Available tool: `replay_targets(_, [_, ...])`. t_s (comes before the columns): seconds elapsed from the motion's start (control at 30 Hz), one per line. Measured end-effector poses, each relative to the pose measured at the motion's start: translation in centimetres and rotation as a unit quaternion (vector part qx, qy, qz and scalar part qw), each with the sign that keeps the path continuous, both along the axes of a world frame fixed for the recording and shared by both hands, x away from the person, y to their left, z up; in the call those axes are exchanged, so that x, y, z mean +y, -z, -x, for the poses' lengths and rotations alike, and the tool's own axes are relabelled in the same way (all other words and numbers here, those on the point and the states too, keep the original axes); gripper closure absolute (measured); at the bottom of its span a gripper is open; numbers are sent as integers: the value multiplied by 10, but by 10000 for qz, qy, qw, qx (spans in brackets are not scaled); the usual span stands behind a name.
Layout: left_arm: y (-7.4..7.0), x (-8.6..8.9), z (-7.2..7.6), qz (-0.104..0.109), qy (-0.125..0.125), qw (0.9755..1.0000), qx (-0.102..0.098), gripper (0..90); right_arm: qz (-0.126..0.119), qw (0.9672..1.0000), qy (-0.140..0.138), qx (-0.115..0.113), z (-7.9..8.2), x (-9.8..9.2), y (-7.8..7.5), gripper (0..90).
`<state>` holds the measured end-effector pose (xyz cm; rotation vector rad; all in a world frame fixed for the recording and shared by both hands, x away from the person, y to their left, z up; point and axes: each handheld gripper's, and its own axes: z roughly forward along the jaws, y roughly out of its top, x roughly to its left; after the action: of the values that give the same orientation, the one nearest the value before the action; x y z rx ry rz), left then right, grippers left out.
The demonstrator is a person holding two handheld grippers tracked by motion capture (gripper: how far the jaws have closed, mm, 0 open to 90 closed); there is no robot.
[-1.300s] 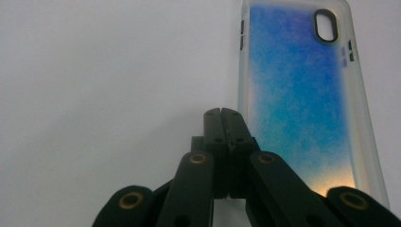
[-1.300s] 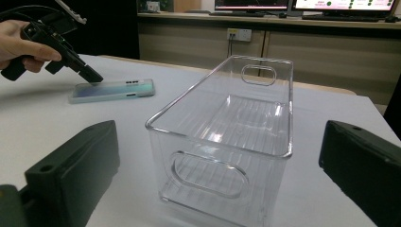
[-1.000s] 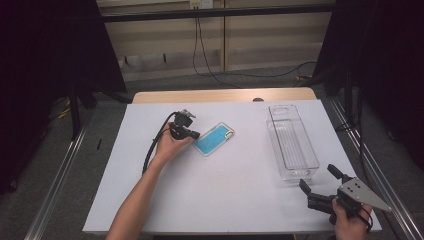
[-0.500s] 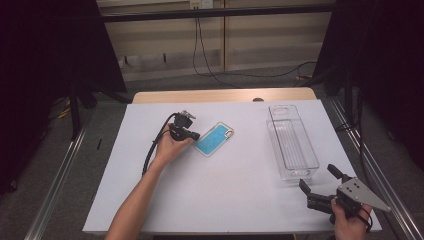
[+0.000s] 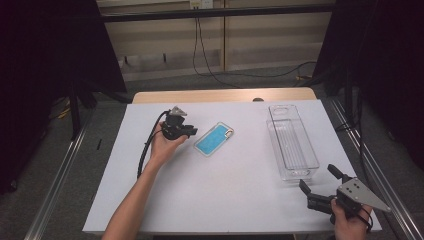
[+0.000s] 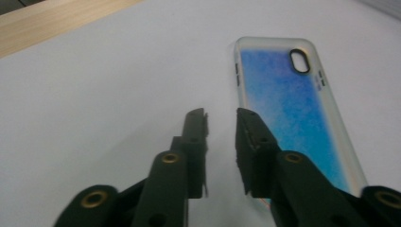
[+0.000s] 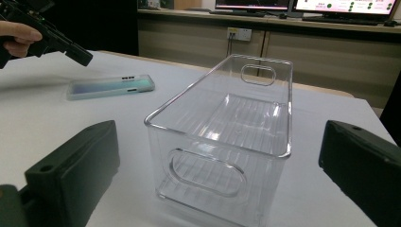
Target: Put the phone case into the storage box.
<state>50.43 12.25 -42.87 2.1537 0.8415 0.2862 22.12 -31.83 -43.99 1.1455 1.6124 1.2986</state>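
Left gripper (image 6: 221, 124) jaws have just been opening, now a narrow gap with nothing between them, tips just beside the long edge of the blue translucent phone case (image 5: 214, 139), which lies flat on the white table sheet (image 5: 220, 195) at 3 o'clock of that hand; likely readying to grasp the case edge. Vs earlier frames: case and clear plastic ribbed bin (image 5: 292, 146) unmoved, right gripper (image 5: 324, 189) wide open, empty, idle at 5 o'clock of bin

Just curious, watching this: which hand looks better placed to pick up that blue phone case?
The left. Its hand-held gripper sits right beside the blue phone case, jaws just opening with nothing between them. The right hand-held gripper waits at the near corner, facing the clear bin.
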Motion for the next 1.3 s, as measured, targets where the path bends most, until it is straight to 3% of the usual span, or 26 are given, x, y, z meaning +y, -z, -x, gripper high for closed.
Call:
replay_targets(0.13, [-2, 3, 3, 42, -20, 10000, -84, 623, 5, 10000, 5, 5, 0, 0, 0, 0])
replay_targets(0.3, [-4, 1, 7, 99, -85, 9996, -248, 362, 15, 10000, 5, 8, 0, 0, 0, 0])
replay_targets(0.4, [-6, -1, 9, 14, -183, 9996, -211, 220, 9, 10000, 2, 8, 0, 0, 0, 0])
replay_targets(0.47, [-9, -1, 11, 8, -140, 9996, -233, 212, 29, 10000, -16, 2, 0, 0, 0, 0])
replay_targets(0.6, [-12, -3, 14, 40, -117, 9997, -210, 92, 35, 10000, -12, 4, 0, 0, 0, 0])
replay_targets(0.73, [-14, -4, 17, 21, 48, 9999, -131, 50, 39, 10000, -15, 2, 0, 0, 0, 0])
replay_targets(0.83, [-16, -7, 21, -116, 142, 9997, -176, 48, 39, 10000, -18, 4, 0, 0, 0, 0])
replay_targets(0.97, [-19, -10, 23, -39, 267, 9996, -107, 54, 46, 10000, -20, 3, 0, 0, 0, 0])
replay_targets(1.13, [-17, -15, 24, 127, 400, 9989, 197, 55, 40, 10000, -29, 5, 0, 0, 0, 0])
replay_targets(1.23, [-14, -20, 24, -136, 349, 9989, 287, 50, 46, 10000, -33, 5, 0, 0, 0, 0])
replay_targets(1.3, [-12, -22, 24, -162, 371, 9987, 323, 50, 48, 10000, -32, 5, 0, 0, 0, 0])
